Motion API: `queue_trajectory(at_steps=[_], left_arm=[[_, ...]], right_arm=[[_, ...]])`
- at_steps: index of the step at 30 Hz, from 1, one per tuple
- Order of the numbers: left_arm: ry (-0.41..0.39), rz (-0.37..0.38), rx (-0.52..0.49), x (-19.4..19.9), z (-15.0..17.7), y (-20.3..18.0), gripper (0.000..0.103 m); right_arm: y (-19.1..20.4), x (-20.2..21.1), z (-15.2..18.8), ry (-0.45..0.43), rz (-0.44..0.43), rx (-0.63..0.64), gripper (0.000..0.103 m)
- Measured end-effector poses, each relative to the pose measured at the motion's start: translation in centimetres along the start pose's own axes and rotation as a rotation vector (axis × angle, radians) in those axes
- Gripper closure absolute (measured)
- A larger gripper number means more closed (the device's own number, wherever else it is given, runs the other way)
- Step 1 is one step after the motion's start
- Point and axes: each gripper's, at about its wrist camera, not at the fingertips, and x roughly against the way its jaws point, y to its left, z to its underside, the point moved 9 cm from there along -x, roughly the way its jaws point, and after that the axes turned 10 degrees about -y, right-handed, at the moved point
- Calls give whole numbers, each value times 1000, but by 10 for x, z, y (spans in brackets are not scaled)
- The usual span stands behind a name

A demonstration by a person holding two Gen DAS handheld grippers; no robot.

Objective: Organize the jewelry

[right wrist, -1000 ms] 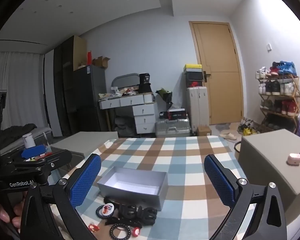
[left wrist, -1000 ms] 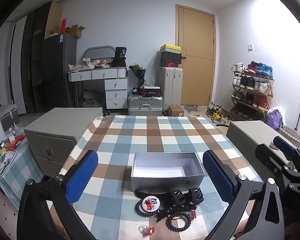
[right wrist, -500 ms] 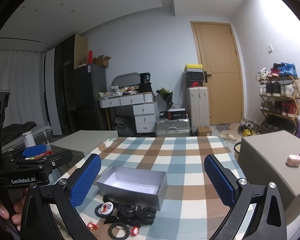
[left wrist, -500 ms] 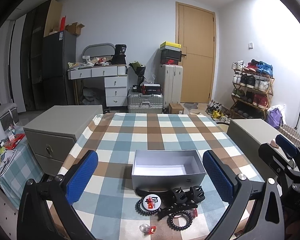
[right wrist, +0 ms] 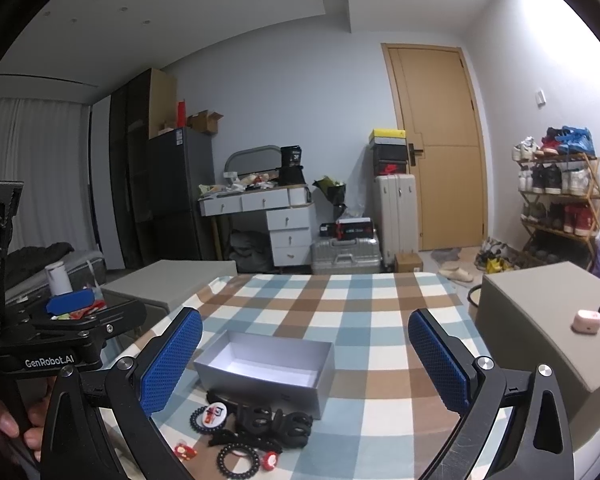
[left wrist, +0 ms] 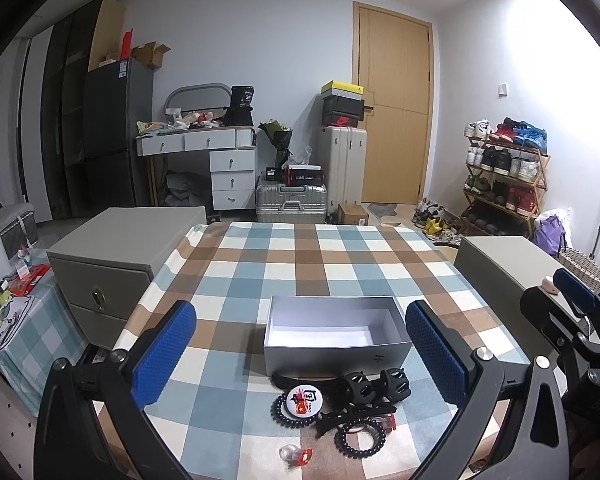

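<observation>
A grey open box (left wrist: 337, 350) with a white inside sits on the checked surface (left wrist: 300, 264), toward its near edge, and nothing shows inside it. Just in front of the box lies a small cluster of accessories: two black claw clips (left wrist: 374, 387) side by side against the box's front wall, a round badge (left wrist: 304, 400) with a red and white face resting on a black beaded ring, a second black beaded ring (left wrist: 358, 436) nearer the edge, and a small red and clear piece (left wrist: 296, 454) lying apart at the very front. The left gripper (left wrist: 300, 354) hangs above the near edge of the surface with its blue-padded fingers (left wrist: 164, 354) spread wide apart, holding nothing; box and cluster appear between them. The right gripper (right wrist: 304, 364) is held the same way, its fingers (right wrist: 172, 360) wide apart and empty, looking at the box (right wrist: 266, 368) from the right, with the clips (right wrist: 276, 422) and rings below it. In the right wrist view the left gripper's black body shows at the left edge, with the person's hand (right wrist: 4, 428) around its handle. Grey cabinets (left wrist: 116, 248) stand at either side of the surface, and a pink case (right wrist: 586, 322) rests on the right one.
</observation>
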Motion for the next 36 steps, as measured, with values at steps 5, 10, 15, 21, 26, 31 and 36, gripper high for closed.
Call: queue_trajectory(at_steps=[5,10,15,21,26,31,36], left_arm=[[-1,-3,7,0,2,2,1],[-2,-6,3,1,2,3,1],[1,-6,1,0,3,3,1],[14,-4,7,-1,7,4,1],[13,-6,5,0,6,4,1],[17,-5,4,0,7,5,1],[19,-8,3,1,8,4,1]], right_arm=[[-1,1,2,1,3,-4,0],[-1,2,2,-4,0,-3,0],[1,2,2,-5,-7,3,0],[2,2,2,-6,-2,-10,0],[6,3,2,-9,-1,16,0],[11,2,5,0,-10,35,0],[16,3,4,-6,-22,54,0]])
